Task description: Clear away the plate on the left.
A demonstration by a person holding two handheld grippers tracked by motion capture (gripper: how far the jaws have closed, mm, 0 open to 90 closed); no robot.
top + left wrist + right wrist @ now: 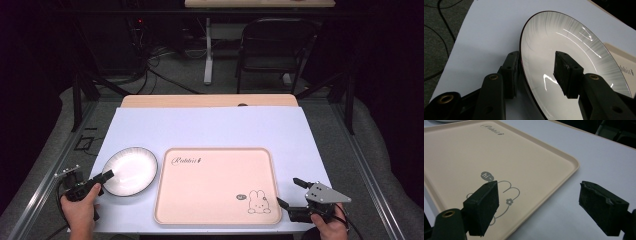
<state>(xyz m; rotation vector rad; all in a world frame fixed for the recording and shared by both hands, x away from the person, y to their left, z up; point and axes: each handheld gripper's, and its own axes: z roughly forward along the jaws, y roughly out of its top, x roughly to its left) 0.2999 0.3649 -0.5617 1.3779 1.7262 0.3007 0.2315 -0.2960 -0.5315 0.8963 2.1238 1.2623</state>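
A white plate with a dark rim [131, 170] lies on the table at the left, beside a beige tray [215, 200] printed with a rabbit. My left gripper [106, 176] reaches the plate's near-left edge. In the left gripper view its jaws straddle the plate's [564, 37] rim, one outside and one over the inner surface, and the left gripper [536, 56] is open with a wide gap. My right gripper [287, 190] is open at the tray's near-right corner. In the right gripper view one jaw of the right gripper [537, 186] is over the tray [461, 152] and the other over the table.
The table wears a white cover [210, 125], with a wooden strip [210, 101] along its far edge. A black folding chair [275, 45] and cables on the grey floor lie beyond. Metal frame rails [45, 190] run along both sides of the table.
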